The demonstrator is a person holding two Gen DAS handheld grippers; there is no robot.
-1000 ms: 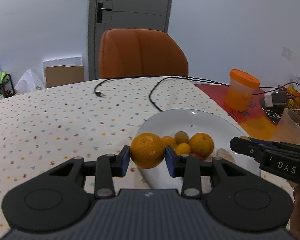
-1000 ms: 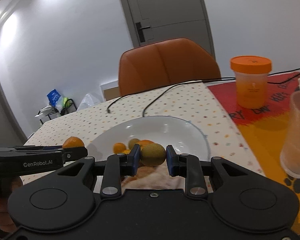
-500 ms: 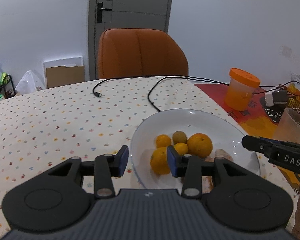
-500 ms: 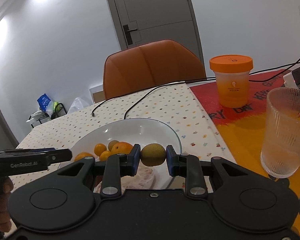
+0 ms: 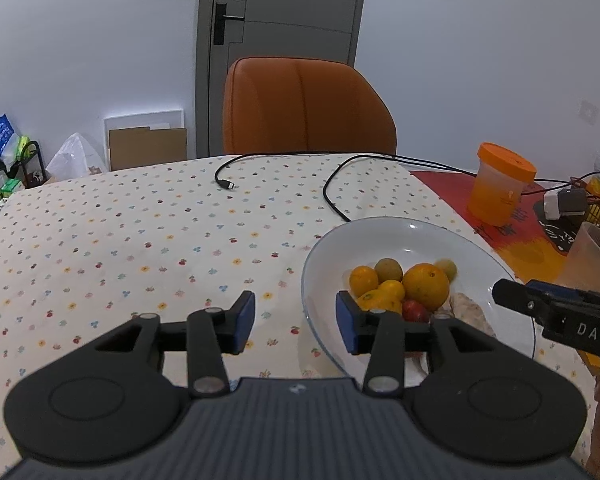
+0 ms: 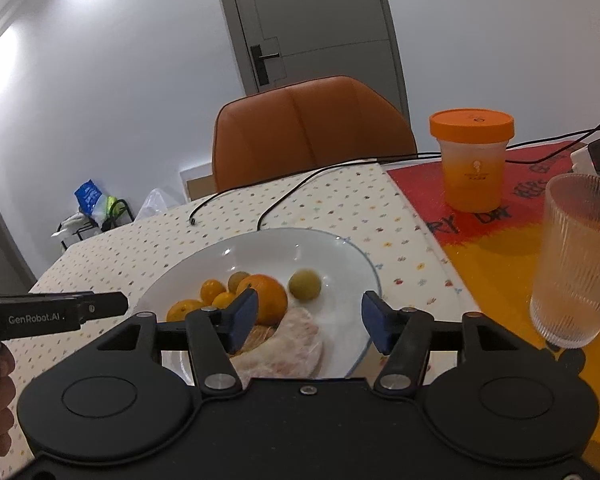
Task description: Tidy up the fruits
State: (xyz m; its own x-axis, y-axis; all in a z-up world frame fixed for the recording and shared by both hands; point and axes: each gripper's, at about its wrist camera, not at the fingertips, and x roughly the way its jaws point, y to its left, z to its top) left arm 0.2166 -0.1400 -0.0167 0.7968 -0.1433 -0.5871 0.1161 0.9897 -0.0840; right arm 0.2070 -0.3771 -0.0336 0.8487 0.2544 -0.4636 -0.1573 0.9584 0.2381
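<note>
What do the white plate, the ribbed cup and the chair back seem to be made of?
White plate: likely glazed ceramic, smooth and glossy with light reflections.
Ribbed cup: translucent glass or plastic, vertical ridges; cannot tell which.
Chair back: orange leather or imitation, stitched seams and a soft sheen.

Two wrist cameras look forward across the table (image 5: pixel 100 240) from close above it, left and right of the shared plate (image 5: pixel 400 236) and chair (image 6: pixel 312 128).

Fruit in plate on table

Kiwi (image 6: pixel 305 284) at three o'clock of orange (image 6: pixel 269 298), inside plate (image 6: pixel 352 256); glass (image 6: pixel 576 260) at three o'clock of plate.
</note>
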